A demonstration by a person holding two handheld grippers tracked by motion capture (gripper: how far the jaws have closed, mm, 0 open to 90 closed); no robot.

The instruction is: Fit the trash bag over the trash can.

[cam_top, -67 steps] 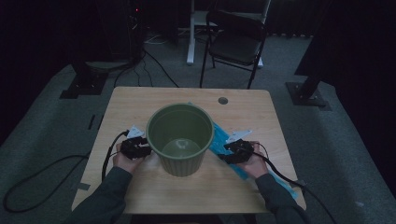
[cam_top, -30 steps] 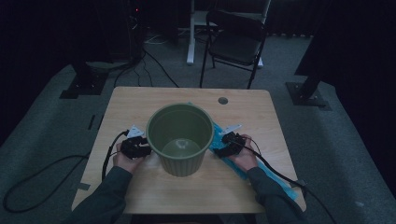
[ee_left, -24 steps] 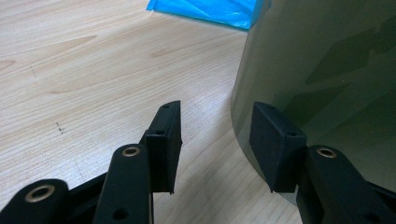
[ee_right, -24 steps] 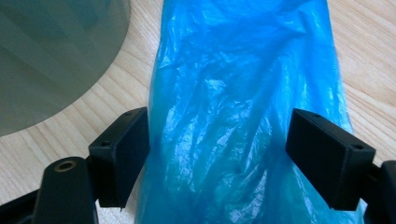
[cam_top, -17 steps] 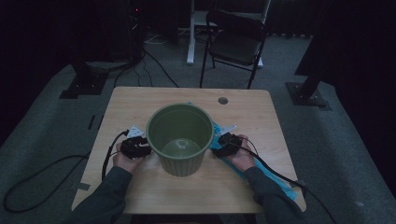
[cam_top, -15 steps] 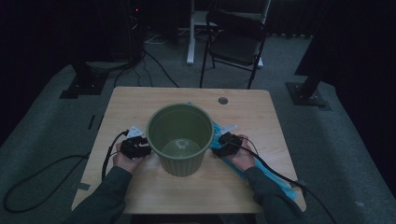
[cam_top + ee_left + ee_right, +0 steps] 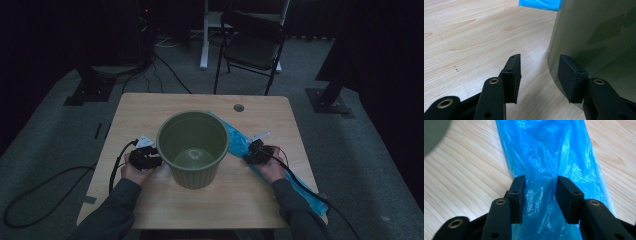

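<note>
At the near edge of the table [image 7: 150,107], two sleeved forearms come in, each hand holding a gripper. The left gripper [image 7: 539,76] sits near the table's left edge, low over the wood and right beside the green bucket [image 7: 192,149]. Its jaws are spread with a clear gap of bare wood between them; one jaw lies against or just short of the bucket's curved wall, and the other stands free over the table. It grips nothing. A black cable trails from it over the left edge of the table to the floor.

The right gripper [image 7: 539,198] is toward the table's right edge, down on the blue plastic bag [image 7: 549,157]. Its jaws are parted, one on each side of a raised fold of the crinkled film; the fold runs up between them, but whether the pads touch it cannot be told.

The bucket stands upright in the middle of the table, a little nearer the near edge than the far one, its mouth open and its inside empty down to the paler bottom. The bag lies flat as a long strip, running from behind the bucket's right side diagonally to the near right corner, where its end hangs just over the edge.

Farther off, a small round cap [image 7: 238,107] sits near the far edge. Beyond the table a dark folding chair [image 7: 252,45] stands on the grey carpet.
</note>
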